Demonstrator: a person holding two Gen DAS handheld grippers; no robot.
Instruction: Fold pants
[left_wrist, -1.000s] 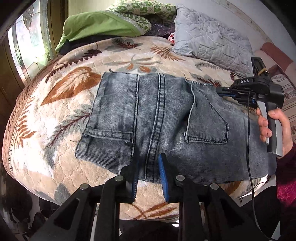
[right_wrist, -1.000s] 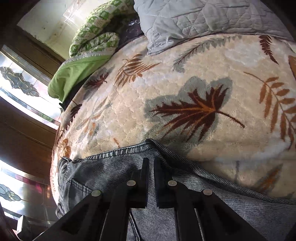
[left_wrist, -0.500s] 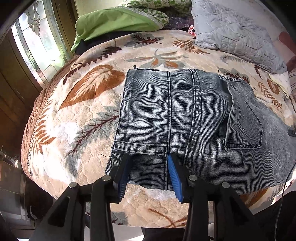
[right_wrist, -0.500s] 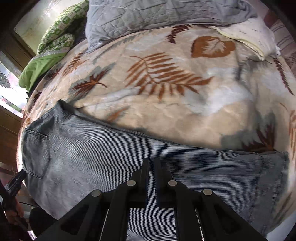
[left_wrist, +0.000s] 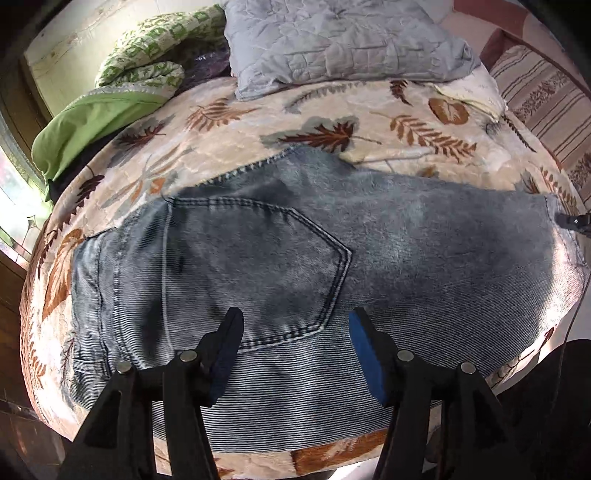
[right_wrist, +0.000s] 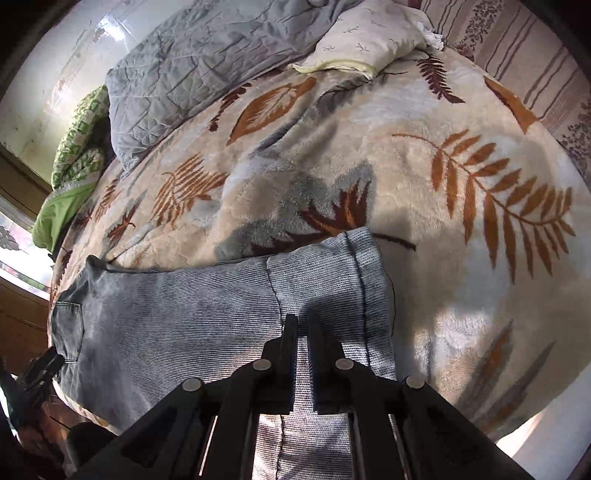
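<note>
Grey-blue denim pants (left_wrist: 406, 240) lie flat on the leaf-patterned bed blanket (left_wrist: 332, 110), seat side up, with a back pocket (left_wrist: 258, 258) showing. My left gripper (left_wrist: 295, 325) is open, its jaws wide apart just above the cloth below the pocket. In the right wrist view the pants (right_wrist: 184, 317) stretch from the waist at left to the leg hem (right_wrist: 369, 280). My right gripper (right_wrist: 303, 325) is shut and empty, its tips over the leg near the hem. The right gripper's tip (left_wrist: 572, 221) peeks in at the left view's right edge.
A grey quilted pillow (left_wrist: 332, 37), a green blanket (left_wrist: 92, 122) and a green-white patterned quilt (left_wrist: 147, 55) lie at the head of the bed. A cream pillow (right_wrist: 369, 40) sits beside the grey one. A window is at the left. The bed edge falls away near me.
My left gripper moved right along the waist to the back pocket and opened wider. My right gripper moved down the leg to the hem, staying shut.
</note>
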